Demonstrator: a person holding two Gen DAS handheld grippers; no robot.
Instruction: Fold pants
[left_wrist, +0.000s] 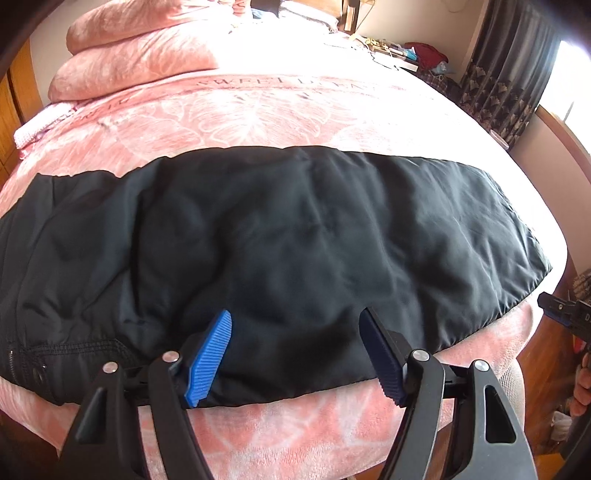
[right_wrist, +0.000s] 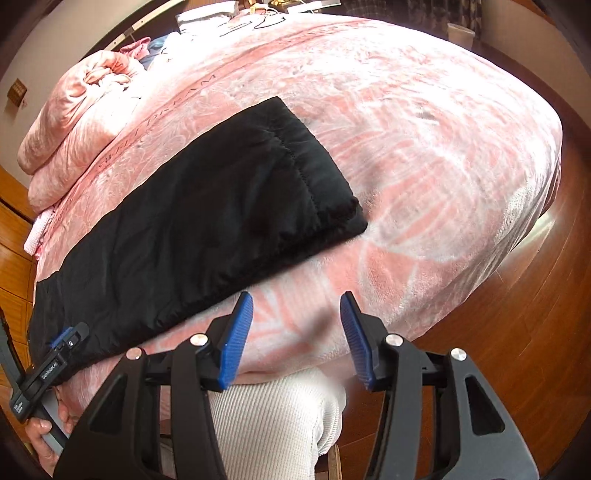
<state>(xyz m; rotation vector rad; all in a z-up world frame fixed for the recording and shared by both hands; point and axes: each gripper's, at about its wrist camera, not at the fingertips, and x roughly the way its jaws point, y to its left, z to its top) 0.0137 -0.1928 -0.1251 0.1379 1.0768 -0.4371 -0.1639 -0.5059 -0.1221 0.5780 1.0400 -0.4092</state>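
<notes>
Black padded pants (left_wrist: 280, 236) lie flat in a long strip across the near part of the pink bed, one leg laid over the other. The waistband with a snap is at the left (left_wrist: 37, 369), the leg cuffs at the right (right_wrist: 325, 192). My left gripper (left_wrist: 295, 354) is open and empty, its blue pads hovering over the pants' near edge. My right gripper (right_wrist: 297, 336) is open and empty, above the bed's near edge, right of the pants' near hem (right_wrist: 207, 288). The left gripper also shows in the right wrist view (right_wrist: 68, 341).
A pink fleece blanket (right_wrist: 424, 155) covers the bed. Pink pillows (left_wrist: 140, 48) are stacked at the head, far left. Clutter (left_wrist: 399, 51) and a dark curtain (left_wrist: 509, 74) are beyond the bed. Wooden floor (right_wrist: 517, 314) lies to the right. A white-clad knee (right_wrist: 273, 421) is below my right gripper.
</notes>
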